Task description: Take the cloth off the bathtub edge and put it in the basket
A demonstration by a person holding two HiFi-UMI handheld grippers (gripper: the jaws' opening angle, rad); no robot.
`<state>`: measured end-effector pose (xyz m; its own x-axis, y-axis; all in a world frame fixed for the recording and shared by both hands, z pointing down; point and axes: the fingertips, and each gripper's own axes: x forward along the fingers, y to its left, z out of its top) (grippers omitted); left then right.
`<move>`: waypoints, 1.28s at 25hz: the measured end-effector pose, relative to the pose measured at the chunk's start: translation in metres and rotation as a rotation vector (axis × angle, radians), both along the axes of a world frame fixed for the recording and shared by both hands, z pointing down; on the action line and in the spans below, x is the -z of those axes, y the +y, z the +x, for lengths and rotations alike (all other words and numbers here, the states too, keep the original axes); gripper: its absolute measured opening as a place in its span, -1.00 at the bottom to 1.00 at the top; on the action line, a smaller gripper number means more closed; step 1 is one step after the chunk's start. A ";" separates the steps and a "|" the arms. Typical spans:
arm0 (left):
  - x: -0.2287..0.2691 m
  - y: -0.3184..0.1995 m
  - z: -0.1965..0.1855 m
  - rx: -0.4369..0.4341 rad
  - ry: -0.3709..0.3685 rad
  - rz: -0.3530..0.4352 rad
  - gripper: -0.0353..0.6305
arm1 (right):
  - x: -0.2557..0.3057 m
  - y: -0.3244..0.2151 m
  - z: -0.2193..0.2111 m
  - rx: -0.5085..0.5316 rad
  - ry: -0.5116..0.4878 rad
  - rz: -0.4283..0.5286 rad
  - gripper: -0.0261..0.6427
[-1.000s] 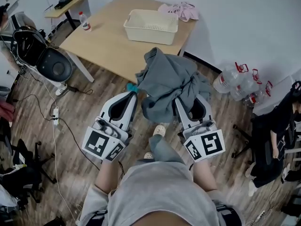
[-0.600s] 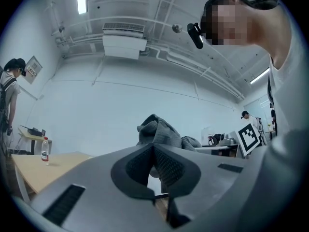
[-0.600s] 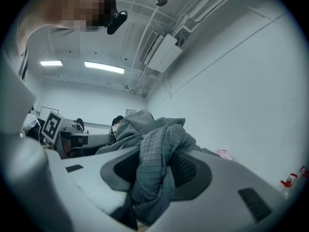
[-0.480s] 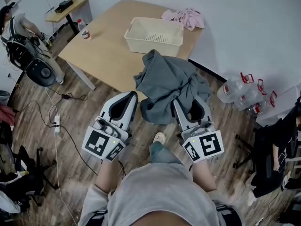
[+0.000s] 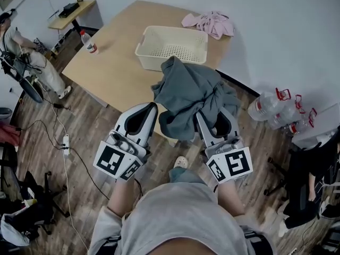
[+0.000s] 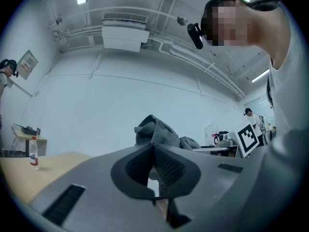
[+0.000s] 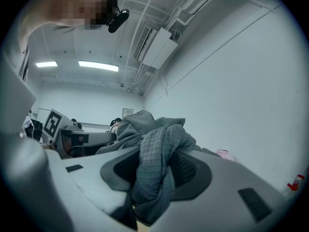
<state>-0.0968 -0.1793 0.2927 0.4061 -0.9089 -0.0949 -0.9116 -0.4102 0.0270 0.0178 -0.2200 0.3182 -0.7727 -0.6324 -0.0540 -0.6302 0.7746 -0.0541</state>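
Cloth point(image 5: 188, 97) sits clamped in right gripper point(image 5: 215, 116), its edge pinched in narrow left gripper point(image 5: 146, 113); best carried level, released above basket point(image 5: 146, 52) ahead.

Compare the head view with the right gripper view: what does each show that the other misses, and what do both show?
Only the head view: the basket, the water bottle and the wooden floor. Only the right gripper view: the ceiling lights and the air-conditioning unit. Both: the grey cloth pinched in the right gripper.
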 end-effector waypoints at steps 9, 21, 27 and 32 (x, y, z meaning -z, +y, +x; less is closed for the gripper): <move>-0.005 -0.063 -0.005 -0.001 -0.013 0.001 -0.91 | -0.006 -0.063 -0.007 0.000 -0.011 0.001 -0.42; -0.010 -0.091 -0.032 0.034 -0.012 0.000 -0.91 | -0.010 -0.099 -0.032 0.022 -0.008 -0.007 -0.42; -0.014 -0.110 -0.053 -0.013 -0.004 -0.003 -0.91 | -0.011 -0.113 -0.053 -0.017 0.002 -0.005 -0.42; -0.017 -0.137 -0.082 -0.068 -0.003 -0.012 -0.91 | -0.012 -0.133 -0.078 -0.082 0.008 -0.013 -0.42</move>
<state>-0.1790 -0.3159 0.3093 0.4675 -0.8801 -0.0827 -0.8816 -0.4710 0.0293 -0.0606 -0.3535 0.3305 -0.7188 -0.6941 -0.0394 -0.6918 0.7197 -0.0580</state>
